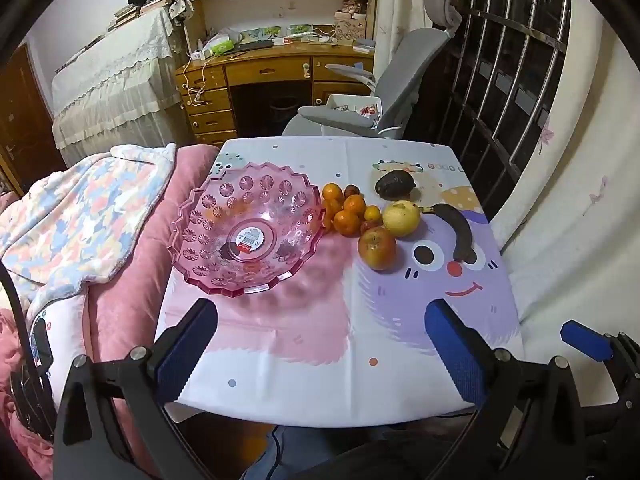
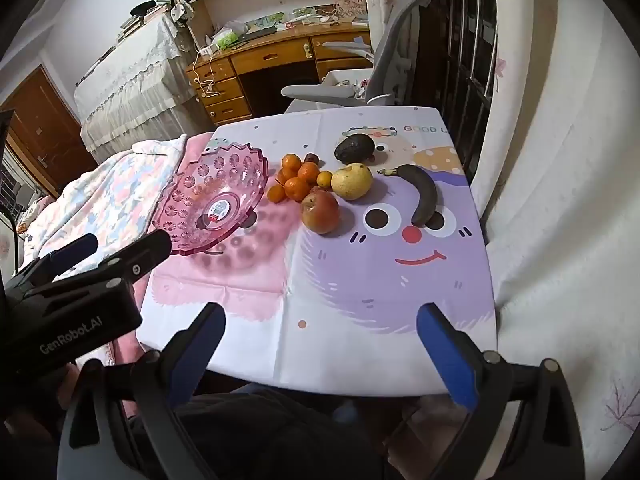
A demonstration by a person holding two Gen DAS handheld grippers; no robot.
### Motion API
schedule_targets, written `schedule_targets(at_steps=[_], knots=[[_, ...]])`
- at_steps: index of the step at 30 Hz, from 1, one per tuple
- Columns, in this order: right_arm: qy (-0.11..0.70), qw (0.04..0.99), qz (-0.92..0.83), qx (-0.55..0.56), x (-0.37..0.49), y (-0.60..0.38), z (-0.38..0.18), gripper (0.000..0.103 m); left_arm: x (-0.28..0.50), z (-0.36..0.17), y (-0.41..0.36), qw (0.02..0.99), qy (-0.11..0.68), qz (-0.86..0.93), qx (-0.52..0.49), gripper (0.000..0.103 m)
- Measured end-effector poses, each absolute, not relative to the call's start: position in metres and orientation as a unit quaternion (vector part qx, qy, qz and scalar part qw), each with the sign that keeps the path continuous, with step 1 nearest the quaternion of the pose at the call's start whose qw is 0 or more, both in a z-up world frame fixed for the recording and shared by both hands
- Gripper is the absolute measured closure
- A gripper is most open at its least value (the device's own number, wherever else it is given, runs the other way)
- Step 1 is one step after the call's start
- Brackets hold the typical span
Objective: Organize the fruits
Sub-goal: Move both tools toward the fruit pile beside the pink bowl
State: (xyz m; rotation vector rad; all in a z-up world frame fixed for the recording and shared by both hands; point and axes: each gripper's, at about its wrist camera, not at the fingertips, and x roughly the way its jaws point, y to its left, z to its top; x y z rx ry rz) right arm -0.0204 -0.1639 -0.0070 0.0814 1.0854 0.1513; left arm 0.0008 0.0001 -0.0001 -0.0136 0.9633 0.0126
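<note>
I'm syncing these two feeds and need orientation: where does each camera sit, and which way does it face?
Left wrist: on the left gripper, angled down at the pink bowl; right gripper's pad at its right edge.
Right wrist: on the right gripper, angled down at the table; left gripper at its left edge.
Shared: bowl, apple, banana, desk beyond.

A pink, see-through fruit bowl (image 1: 244,232) with a scalloped rim and a label at its centre was set upright and empty of fruit on the left part of the worktop (image 1: 320,352). Just right of it a cluster of small oranges (image 1: 346,210) was gathered, with a red-yellow apple (image 1: 377,248) at its near edge and a yellow pear (image 1: 401,218) touching the apple. A dark avocado (image 1: 394,184) was laid behind the pear, and a blackened banana (image 1: 456,232) was curved to the pear's right.
</note>
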Motion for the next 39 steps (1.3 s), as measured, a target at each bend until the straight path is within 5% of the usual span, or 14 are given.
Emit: schedule_targets(at_steps=[39], knots=[[0.525,0.849,0.058,0.031,-0.032,-0.132,-0.006,0.006,-0.005,-0.008,0.033,0.885,0.465,-0.001,-0.031,0.0]])
